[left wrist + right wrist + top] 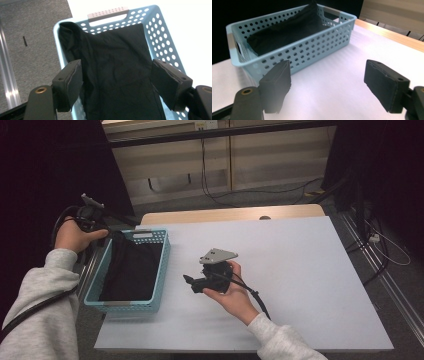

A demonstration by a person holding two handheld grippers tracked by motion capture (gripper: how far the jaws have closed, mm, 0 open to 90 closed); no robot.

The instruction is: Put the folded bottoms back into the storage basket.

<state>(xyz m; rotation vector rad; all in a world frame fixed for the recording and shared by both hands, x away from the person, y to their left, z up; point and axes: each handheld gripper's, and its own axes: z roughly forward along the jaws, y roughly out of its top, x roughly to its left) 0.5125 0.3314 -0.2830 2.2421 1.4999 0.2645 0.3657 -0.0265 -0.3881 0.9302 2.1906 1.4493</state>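
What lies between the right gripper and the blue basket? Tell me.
Only bare white table: in the right gripper view nothing sits between the right gripper and the blue basket holding the black cloth.

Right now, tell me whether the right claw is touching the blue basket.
Apart. The right gripper view shows bare white table between the open right claw and the blue basket; the high view shows the same gap.

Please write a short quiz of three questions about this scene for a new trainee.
1. What lies inside the blue basket?
2. True or false: the right gripper holds the black cloth.
3. Which gripper is above the basket's edge: A left, B right?

Key: 1. A black cloth, one corner draped over the rim. 2. False; its jaws are open and empty, over the white table. 3. A.
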